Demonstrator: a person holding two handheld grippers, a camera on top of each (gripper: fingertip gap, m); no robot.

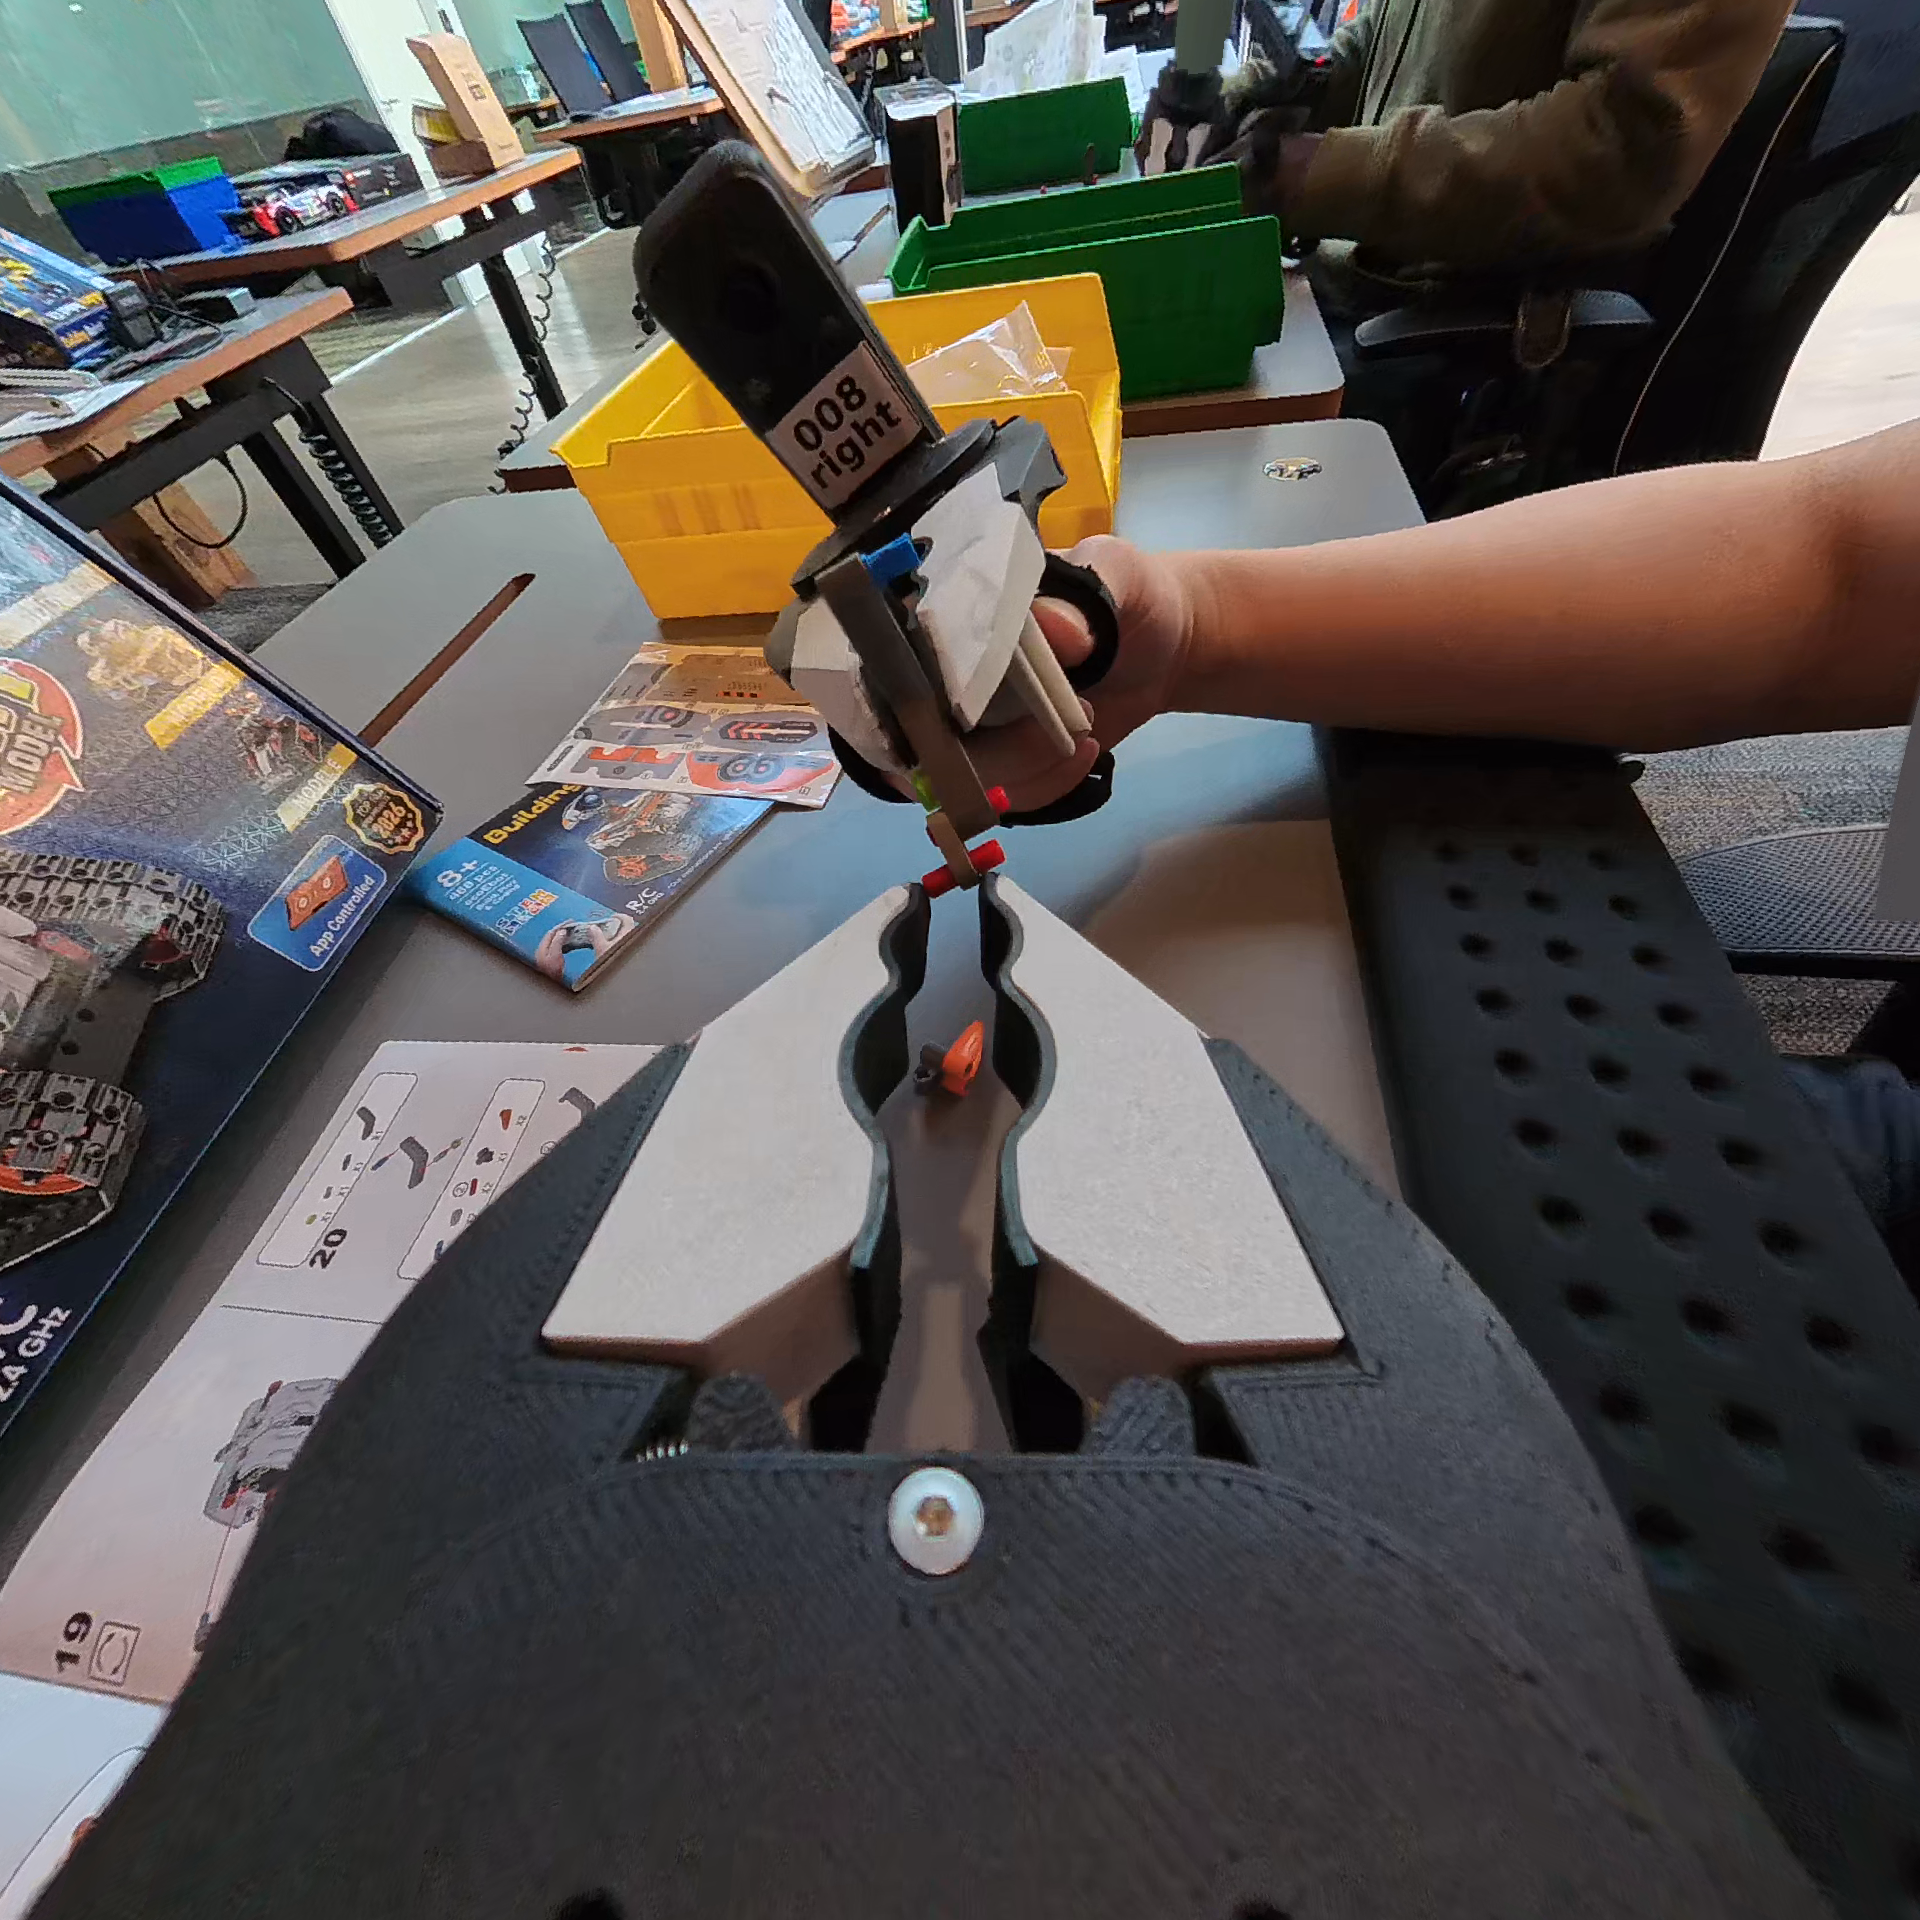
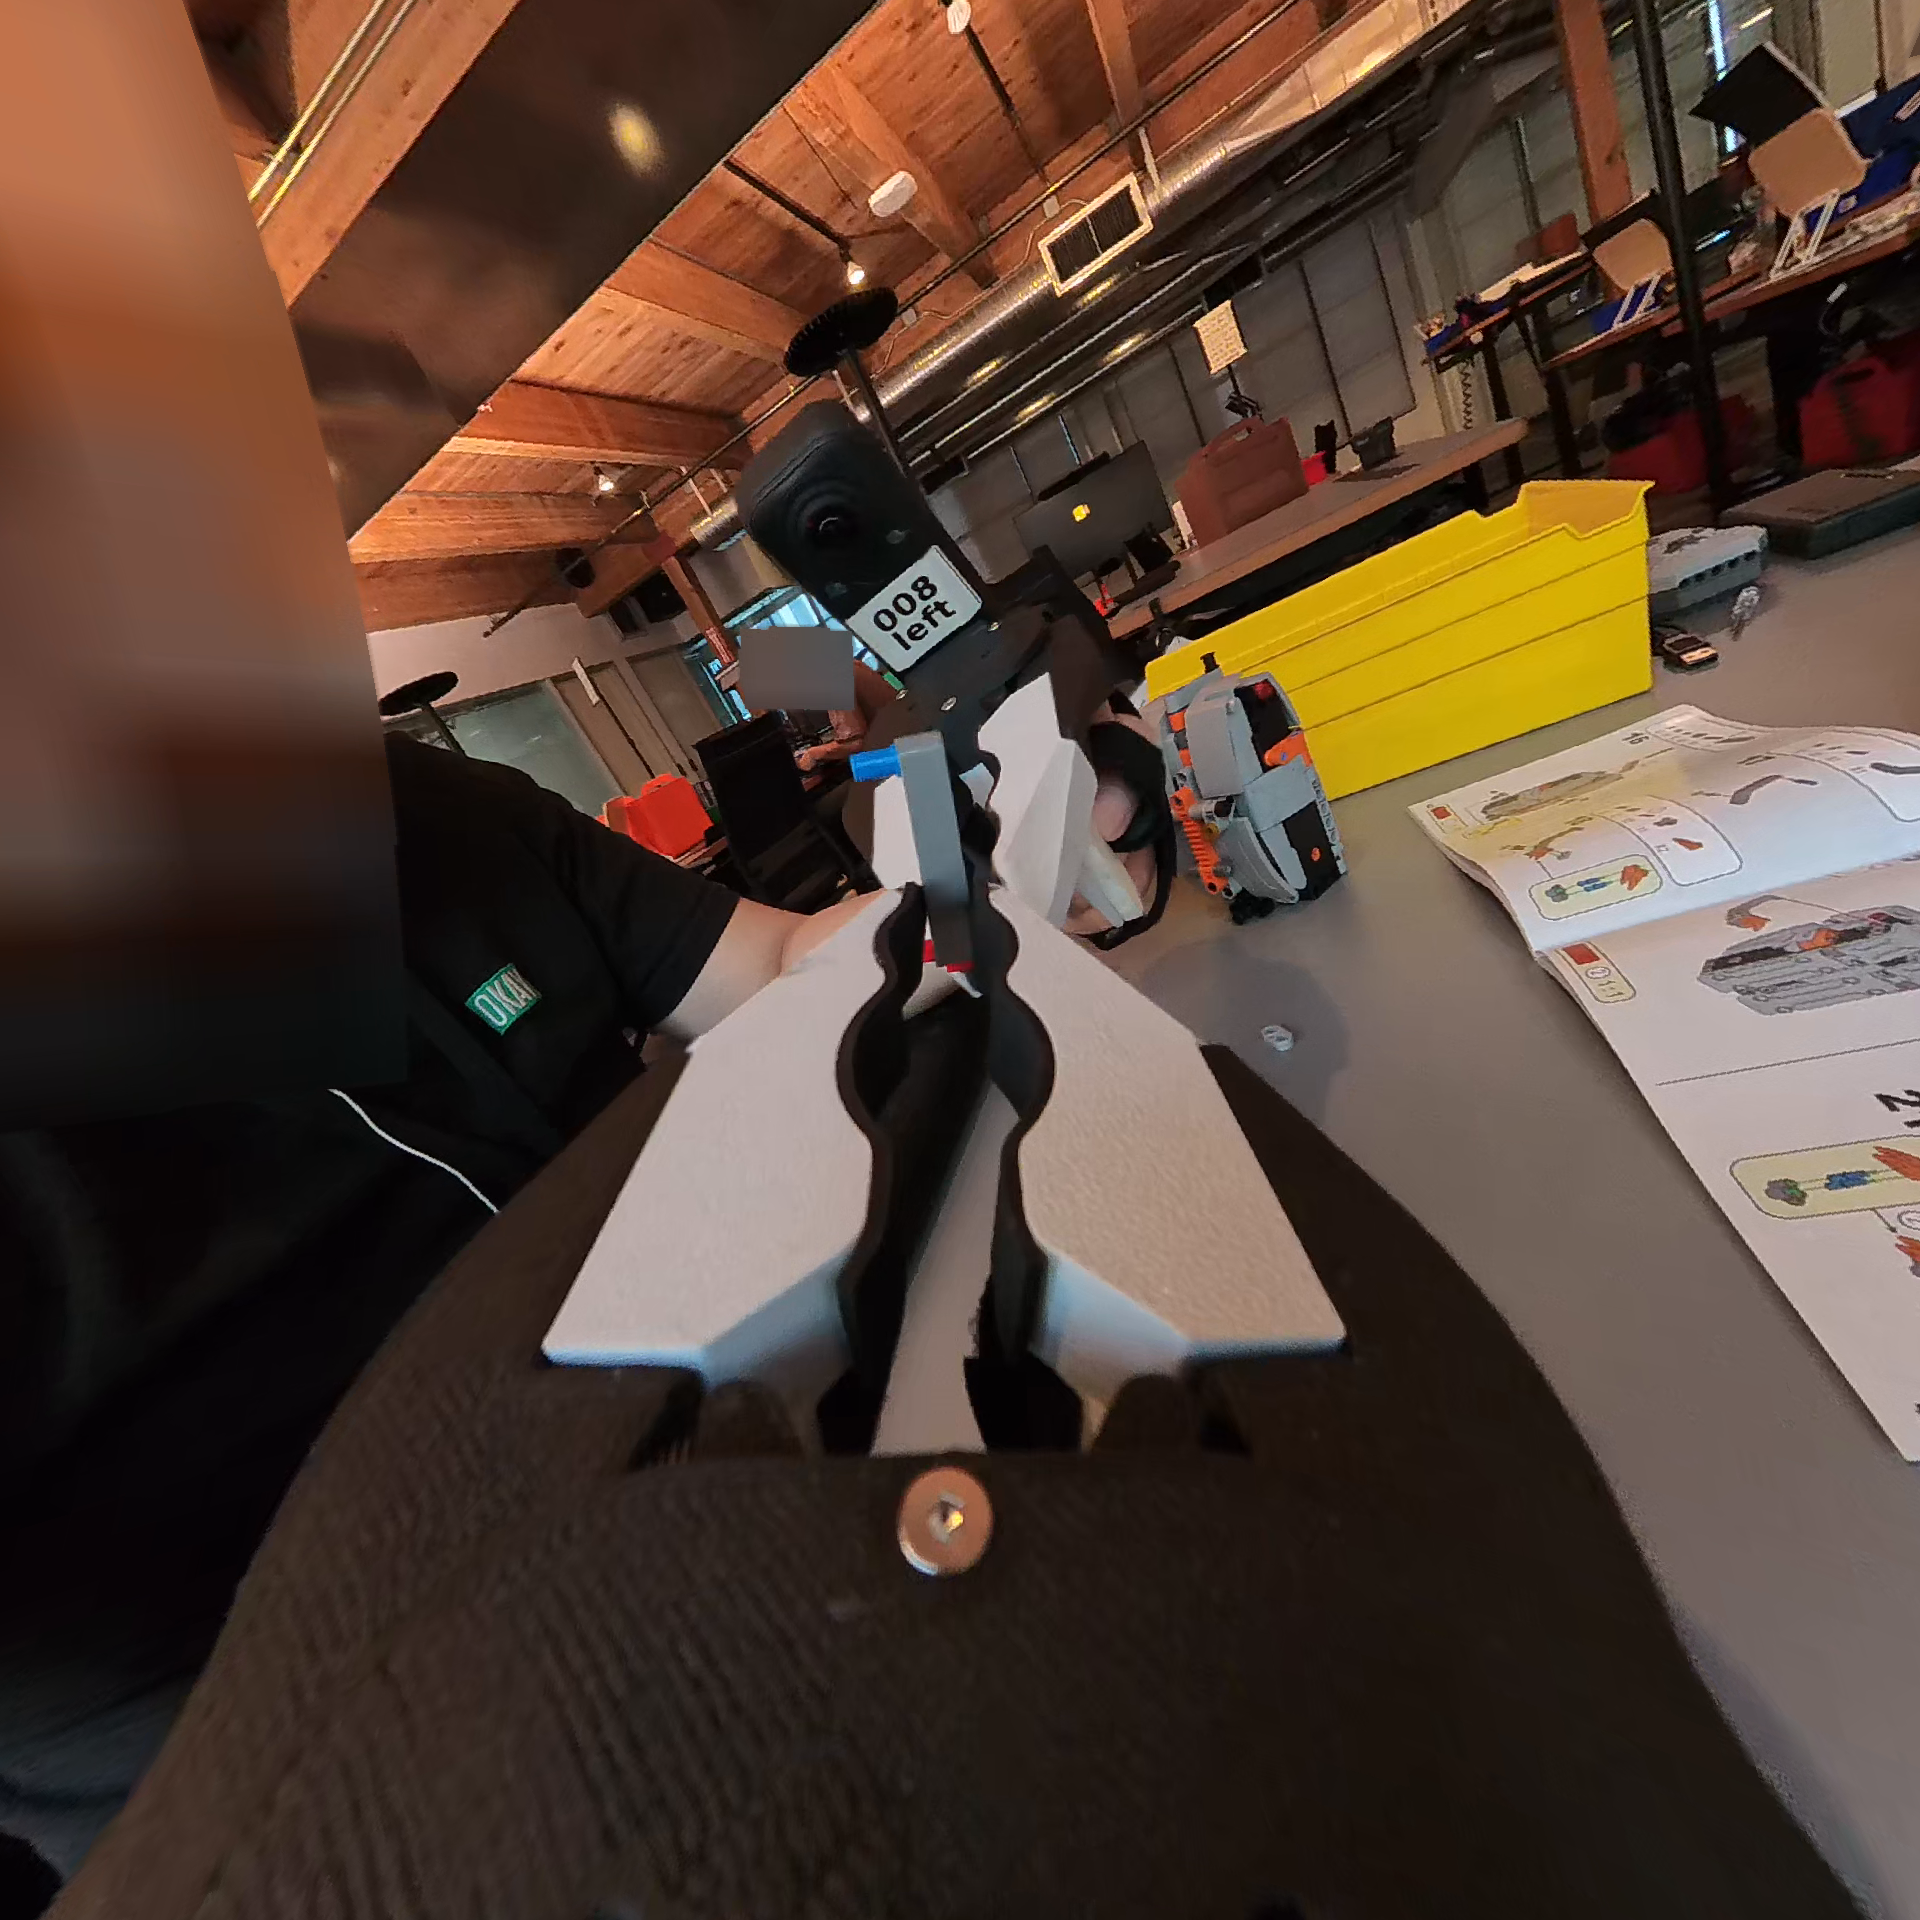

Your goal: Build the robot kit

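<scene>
A grey beam (image 1: 914, 717) with a blue pin (image 1: 888, 561) at its top and a red pin (image 1: 961, 868) at its bottom stands between the two grippers. My left gripper (image 1: 954, 891) is nearly shut, and its tips meet the red pin end. My right gripper (image 2: 948, 925), hand-held opposite, is shut on the lower part of the beam (image 2: 935, 831); the blue pin (image 2: 873, 766) sticks out above. A small orange piece (image 1: 961, 1055) lies on the grey table (image 1: 1195, 935) under my left fingers. The exact contact at the beam's bottom is partly hidden.
A yellow bin (image 1: 727, 488) stands behind, with green bins (image 1: 1143, 260) beyond. A kit box (image 1: 156, 831), booklet (image 1: 592, 862), sticker sheet (image 1: 696, 717) and open instructions (image 1: 416, 1143) lie left. A partly built model (image 2: 1242, 800) stands by the bin. A black perforated chair part (image 1: 1610, 1143) is right.
</scene>
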